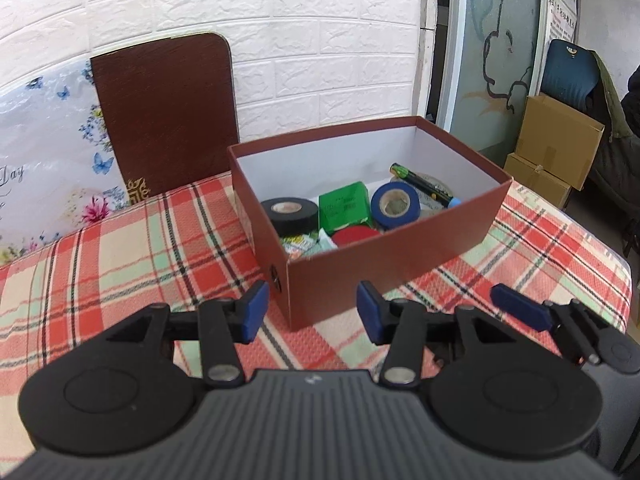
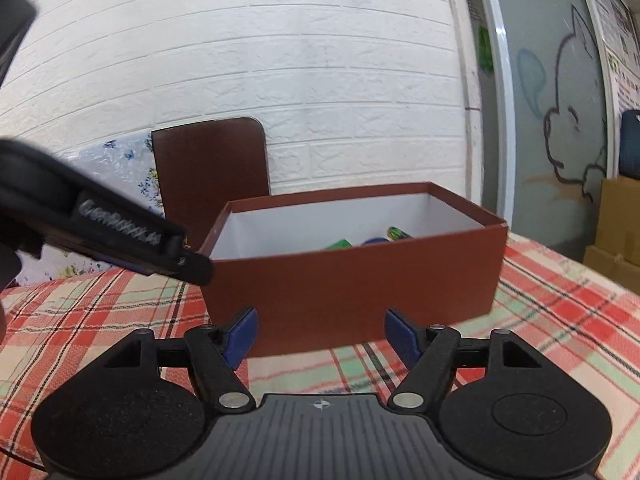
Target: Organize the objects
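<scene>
**Both grippers empty in front of the filled box**

The left gripper [image 1: 311,310] has its blue-padded fingers [image 1: 253,312] spread apart with nothing between them, hovering over the red, green and cream plaid tablecloth [image 1: 120,256] just short of the near corner of the reddish-brown cardboard box [image 1: 384,264]. The right gripper [image 2: 320,338] is likewise spread wide and holds nothing, facing the box's long near wall [image 2: 352,296]; in the left wrist view one of its blue fingers [image 1: 520,306] shows just beside the left gripper, to its right.

The open box with its white lining stands on the table toward the far edge. Inside lie a black tape roll [image 1: 290,214], a green rectangular packet [image 1: 346,206], a blue tape roll [image 1: 395,205], a red round item [image 1: 356,236], a green-and-black battery-like cylinder with a blue end [image 1: 424,185] and some printed sachets [image 1: 300,246] at the near-left corner.

Behind the box a dark brown board [image 1: 168,120] leans on the white brick wall [image 1: 300,20].
</scene>
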The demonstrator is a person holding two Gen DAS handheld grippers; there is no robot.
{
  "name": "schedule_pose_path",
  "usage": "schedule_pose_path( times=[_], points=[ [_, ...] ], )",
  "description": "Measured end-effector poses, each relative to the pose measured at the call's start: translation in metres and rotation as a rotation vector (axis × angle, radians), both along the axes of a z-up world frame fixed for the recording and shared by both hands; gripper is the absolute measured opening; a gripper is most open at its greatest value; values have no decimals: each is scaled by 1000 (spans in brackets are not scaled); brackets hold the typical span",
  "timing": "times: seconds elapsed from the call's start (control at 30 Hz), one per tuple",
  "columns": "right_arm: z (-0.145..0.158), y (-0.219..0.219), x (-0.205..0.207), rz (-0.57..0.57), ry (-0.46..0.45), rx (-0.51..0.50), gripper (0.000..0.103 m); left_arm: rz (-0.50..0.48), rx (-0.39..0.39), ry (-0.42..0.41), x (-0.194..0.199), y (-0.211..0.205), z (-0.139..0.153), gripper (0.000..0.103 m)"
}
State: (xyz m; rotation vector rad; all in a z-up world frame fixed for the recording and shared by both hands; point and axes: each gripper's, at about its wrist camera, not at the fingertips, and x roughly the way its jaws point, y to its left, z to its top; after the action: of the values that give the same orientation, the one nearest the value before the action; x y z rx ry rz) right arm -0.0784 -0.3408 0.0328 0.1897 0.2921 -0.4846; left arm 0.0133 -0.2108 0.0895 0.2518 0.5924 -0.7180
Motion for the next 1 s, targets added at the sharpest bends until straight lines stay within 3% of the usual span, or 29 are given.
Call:
schedule_pose_path(
  times=[0.17,0.33,0.6,1.0],
  points=[
    [0,-4,-21,-15,-4,53,73,42,19,-17,-15,14,-4,65],
    [5,0,-32,-11,-10,87,73,74,19,-31,-26,27,-5,71],
    [11,20,-45,8,-18,61,77,101,8,-33,-39,42,-8,75],
    [18,35,-65,0,-50,50,78,127,-6,-42,-57,59,-15,90]
  ],
)
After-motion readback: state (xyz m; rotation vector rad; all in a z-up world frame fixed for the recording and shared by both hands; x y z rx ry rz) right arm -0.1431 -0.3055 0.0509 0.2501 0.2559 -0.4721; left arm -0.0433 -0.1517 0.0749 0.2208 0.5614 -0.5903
